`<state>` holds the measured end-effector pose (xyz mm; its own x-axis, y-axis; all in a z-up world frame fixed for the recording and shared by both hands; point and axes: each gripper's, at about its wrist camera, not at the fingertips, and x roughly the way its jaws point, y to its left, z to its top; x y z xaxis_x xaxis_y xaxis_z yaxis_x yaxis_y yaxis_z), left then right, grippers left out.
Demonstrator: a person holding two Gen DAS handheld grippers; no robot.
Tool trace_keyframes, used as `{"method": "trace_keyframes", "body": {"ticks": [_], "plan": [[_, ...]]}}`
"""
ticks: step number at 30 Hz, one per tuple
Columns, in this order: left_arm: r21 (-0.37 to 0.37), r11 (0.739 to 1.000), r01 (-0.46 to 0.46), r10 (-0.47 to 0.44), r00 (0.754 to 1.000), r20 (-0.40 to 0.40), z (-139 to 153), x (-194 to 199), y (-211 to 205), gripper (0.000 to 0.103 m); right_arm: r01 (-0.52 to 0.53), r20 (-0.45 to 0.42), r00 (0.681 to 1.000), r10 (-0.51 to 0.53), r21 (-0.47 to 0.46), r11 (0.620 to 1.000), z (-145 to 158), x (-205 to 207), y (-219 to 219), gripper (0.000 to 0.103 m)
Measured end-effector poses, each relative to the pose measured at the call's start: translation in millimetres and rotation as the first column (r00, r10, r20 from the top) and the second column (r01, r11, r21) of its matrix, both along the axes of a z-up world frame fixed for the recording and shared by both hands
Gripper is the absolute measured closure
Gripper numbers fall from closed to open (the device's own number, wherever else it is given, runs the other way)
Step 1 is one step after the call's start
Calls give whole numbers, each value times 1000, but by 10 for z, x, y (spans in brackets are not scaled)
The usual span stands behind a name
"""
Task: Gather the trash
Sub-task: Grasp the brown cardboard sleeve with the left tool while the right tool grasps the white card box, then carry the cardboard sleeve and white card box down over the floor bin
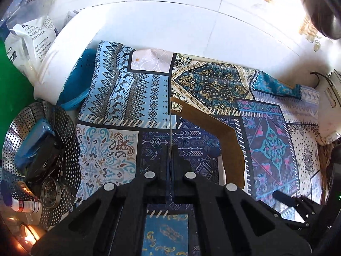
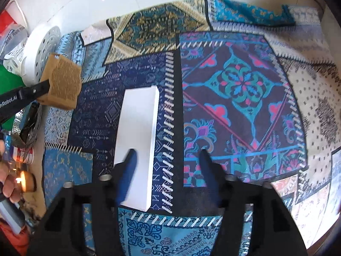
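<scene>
Cardboard (image 2: pixel 61 83) is pinched in my left gripper (image 1: pixel 170 149), held above the cloth (image 2: pixel 234 85). My right gripper (image 2: pixel 168 155) gapes over the white box (image 2: pixel 138 132); I'd centre it, then close gently.

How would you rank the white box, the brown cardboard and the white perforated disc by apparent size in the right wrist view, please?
1. White box, clearly largest, though nearest the camera.
2. Brown cardboard and white disc look alike; unranked.
</scene>
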<state>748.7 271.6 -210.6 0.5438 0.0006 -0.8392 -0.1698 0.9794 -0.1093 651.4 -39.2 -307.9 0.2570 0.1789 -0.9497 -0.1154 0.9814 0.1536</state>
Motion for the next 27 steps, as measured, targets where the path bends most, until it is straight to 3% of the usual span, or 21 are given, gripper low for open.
{"method": "trace_keyframes", "body": {"ticks": [7, 14, 16, 17, 21, 27], "plan": [[16, 1000, 21, -21, 1000, 0, 74, -180, 136, 103, -69, -22, 997, 68, -36, 997, -153, 149, 421, 41], [11, 1000, 28, -28, 1000, 6, 74, -247, 309, 103, -37, -51, 998, 34, -60, 998, -384, 312, 574, 42], [3, 1000, 31, -31, 1000, -1, 44, -235, 332, 103, -42, -44, 998, 39, -68, 997, -387, 339, 592, 54], [-4, 999, 33, -33, 999, -4, 30, -227, 334, 103, -42, -42, 998, 39, -69, 997, -388, 349, 595, 54], [-2, 999, 45, -45, 999, -5, 14, -224, 267, 103, -33, -18, 999, 32, -51, 998, -322, 328, 523, 54], [15, 998, 56, -57, 998, 30, 155, -418, -50, 103, -32, 67, 997, 35, -42, 999, 50, 86, 228, 55]]}}
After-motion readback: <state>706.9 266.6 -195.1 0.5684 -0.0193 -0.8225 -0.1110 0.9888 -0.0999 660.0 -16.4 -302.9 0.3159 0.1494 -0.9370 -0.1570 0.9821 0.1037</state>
